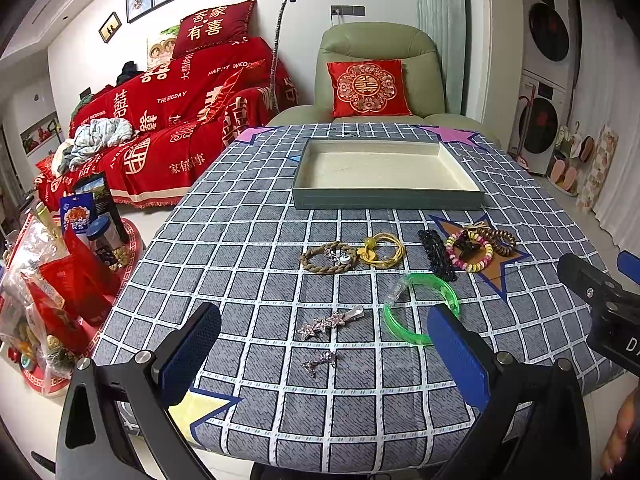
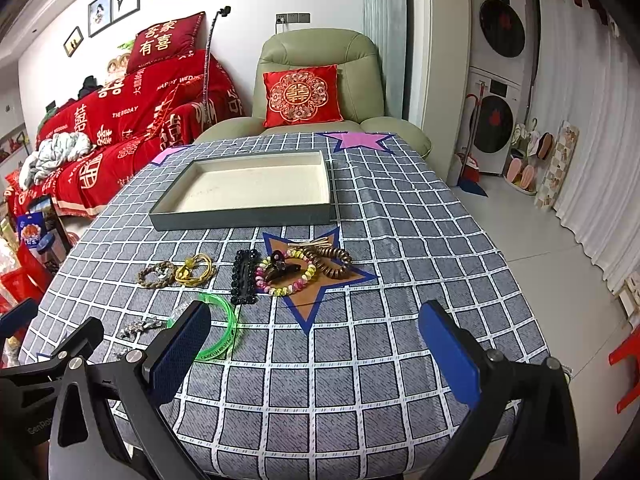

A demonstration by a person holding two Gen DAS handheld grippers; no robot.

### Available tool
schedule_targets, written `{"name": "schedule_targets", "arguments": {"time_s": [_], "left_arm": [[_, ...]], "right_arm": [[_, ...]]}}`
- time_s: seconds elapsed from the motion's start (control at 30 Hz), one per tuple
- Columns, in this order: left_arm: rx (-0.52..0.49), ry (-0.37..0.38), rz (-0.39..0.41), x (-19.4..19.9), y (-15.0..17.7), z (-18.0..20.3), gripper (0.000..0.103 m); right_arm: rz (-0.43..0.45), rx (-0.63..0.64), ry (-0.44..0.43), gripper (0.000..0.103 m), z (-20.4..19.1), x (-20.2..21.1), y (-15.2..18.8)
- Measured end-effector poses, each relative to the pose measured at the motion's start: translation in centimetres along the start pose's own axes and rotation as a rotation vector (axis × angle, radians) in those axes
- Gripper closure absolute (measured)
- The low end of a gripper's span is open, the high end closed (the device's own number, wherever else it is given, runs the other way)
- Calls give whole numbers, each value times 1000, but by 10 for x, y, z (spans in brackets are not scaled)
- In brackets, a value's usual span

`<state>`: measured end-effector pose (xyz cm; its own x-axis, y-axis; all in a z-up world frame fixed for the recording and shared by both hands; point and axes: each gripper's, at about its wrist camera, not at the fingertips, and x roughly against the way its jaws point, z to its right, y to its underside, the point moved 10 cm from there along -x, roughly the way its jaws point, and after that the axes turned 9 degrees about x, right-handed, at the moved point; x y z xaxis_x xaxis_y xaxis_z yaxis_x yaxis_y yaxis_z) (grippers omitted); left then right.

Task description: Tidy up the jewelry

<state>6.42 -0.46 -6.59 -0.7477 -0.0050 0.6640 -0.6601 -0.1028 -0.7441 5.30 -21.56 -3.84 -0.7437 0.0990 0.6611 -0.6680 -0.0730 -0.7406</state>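
Observation:
A shallow grey box tray [image 1: 384,198] [image 2: 240,218] with a cream inside stands empty at the table's far middle. Jewelry lies in front of it: a braided brown bracelet [image 1: 320,262], a yellow cord bracelet [image 1: 390,256], a black hair clip [image 1: 436,254] [image 2: 244,278], a pastel bead bracelet [image 1: 472,264] [image 2: 286,286], a brown bead bracelet [image 2: 332,264], a green bangle [image 1: 416,308] [image 2: 228,332], a star hair clip [image 1: 328,322] and a small silver piece [image 1: 320,362]. My left gripper [image 1: 324,356] is open above the near edge. My right gripper [image 2: 316,352] is open, right of the bangle.
The table has a grey checked cloth [image 1: 260,280] with star patches. A green armchair [image 1: 376,52] with a red cushion stands behind it, a red-covered sofa [image 1: 160,120] to the left, and bags and snack packs [image 1: 60,280] on the floor at left.

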Motion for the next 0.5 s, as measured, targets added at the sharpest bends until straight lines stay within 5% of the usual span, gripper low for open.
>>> {"name": "schedule_targets", "arguments": {"time_s": [0.5], "left_arm": [[0,0,-3,-1,1,0,0]], "right_arm": [[-2,0,0,0,2,-1,0]]}}
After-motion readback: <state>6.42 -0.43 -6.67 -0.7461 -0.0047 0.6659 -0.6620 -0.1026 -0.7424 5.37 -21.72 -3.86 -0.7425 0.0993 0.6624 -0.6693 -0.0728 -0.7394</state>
